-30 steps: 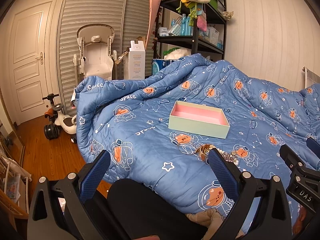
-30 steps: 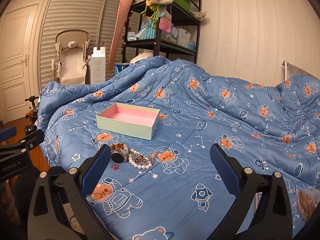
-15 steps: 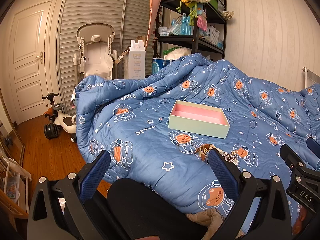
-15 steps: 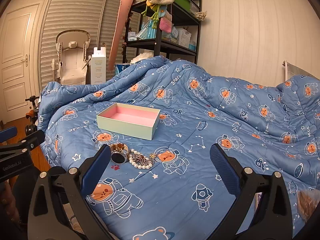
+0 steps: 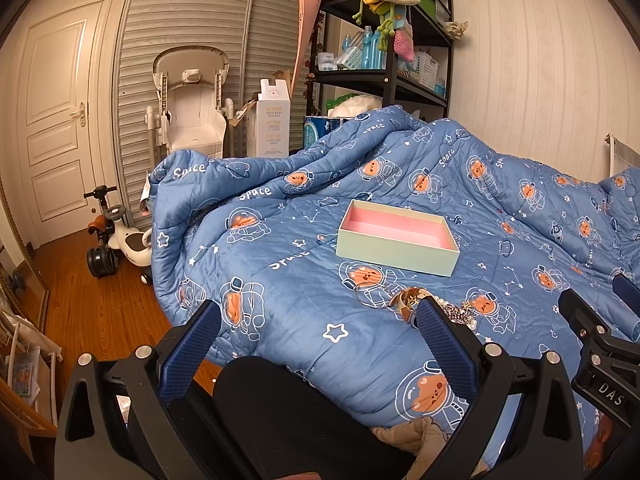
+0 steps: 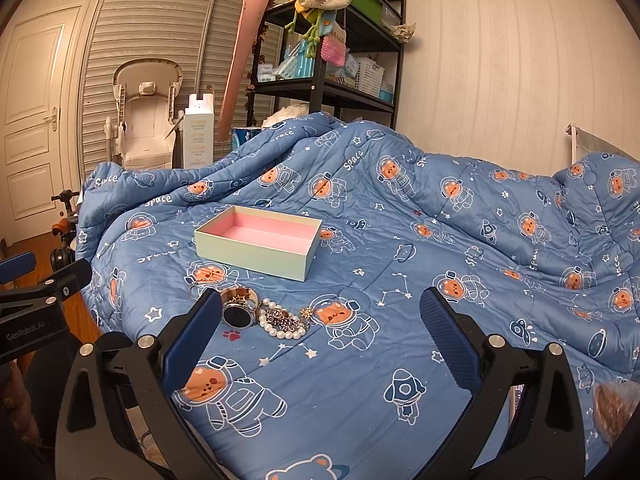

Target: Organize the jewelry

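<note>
An open pale green box with a pink lining [image 6: 259,243] lies on the blue quilt; it also shows in the left wrist view [image 5: 396,241]. In front of it lies a pile of jewelry: a gold watch with a dark face [image 6: 238,307], a thin ring [image 6: 199,289], a pearl bracelet [image 6: 283,327] and a small gold charm [image 6: 306,312]. In the left wrist view the jewelry pile [image 5: 408,300] is partly hidden behind my right finger. My left gripper [image 5: 316,336] is open and empty, short of the pile. My right gripper [image 6: 320,328] is open and empty, just before the jewelry.
The blue space-print quilt [image 6: 440,240] covers the bed, bunched up at the back. A black shelf rack [image 6: 328,60], a white high chair [image 5: 192,100] and a ride-on toy [image 5: 116,240] stand beyond the bed's left edge on a wooden floor [image 5: 92,304].
</note>
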The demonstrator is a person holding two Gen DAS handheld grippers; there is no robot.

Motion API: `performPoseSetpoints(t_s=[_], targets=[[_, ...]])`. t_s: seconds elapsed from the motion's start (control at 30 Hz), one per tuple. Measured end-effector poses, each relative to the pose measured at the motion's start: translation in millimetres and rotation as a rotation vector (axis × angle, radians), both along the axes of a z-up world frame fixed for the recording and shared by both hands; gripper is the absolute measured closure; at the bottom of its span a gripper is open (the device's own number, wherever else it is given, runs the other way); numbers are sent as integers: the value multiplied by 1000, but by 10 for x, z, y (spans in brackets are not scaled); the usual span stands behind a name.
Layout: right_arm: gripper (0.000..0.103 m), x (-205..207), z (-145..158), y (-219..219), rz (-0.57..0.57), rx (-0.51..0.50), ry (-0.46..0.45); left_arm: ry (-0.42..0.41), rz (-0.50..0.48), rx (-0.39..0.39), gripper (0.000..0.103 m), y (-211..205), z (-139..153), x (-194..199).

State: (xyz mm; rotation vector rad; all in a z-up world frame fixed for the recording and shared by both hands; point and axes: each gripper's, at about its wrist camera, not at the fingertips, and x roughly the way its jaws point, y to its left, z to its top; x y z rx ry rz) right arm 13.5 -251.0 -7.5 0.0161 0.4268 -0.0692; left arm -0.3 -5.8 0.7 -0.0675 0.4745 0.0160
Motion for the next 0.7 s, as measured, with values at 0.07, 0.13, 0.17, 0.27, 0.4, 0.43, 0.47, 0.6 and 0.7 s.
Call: performPoseSetpoints(t_s=[0.07,0.13,0.17,0.27,0.4,0.43,0.47,0.6,0.7], targets=[[5,0,1,11,1,-1,0,2,0,0,7,-4,-9,3],[5,4,4,16,1,-2,0,1,0,0,7,-5,-10,4],[5,4,4,15,2,-2,0,1,0,0,7,-6,-10,5],[5,5,1,17,2,-2,2,2,-3,0,7,-21,-35,1],[5,10,-4,19,3,-4,4,2,-3,1,7,-35,-52,3],[5,10,-3,20,3,-5,4,2,-3,1,7,-38,-55,2],[5,10,-3,21,3,-6,4,3,-3,0,7,-37,-55,5],[5,14,-11,29,4,-5,6,7,-3,0,7,-69,-110,8],[5,23,-24,38,13,-5,13,9,-14,-5,7,-77,-130,2]])
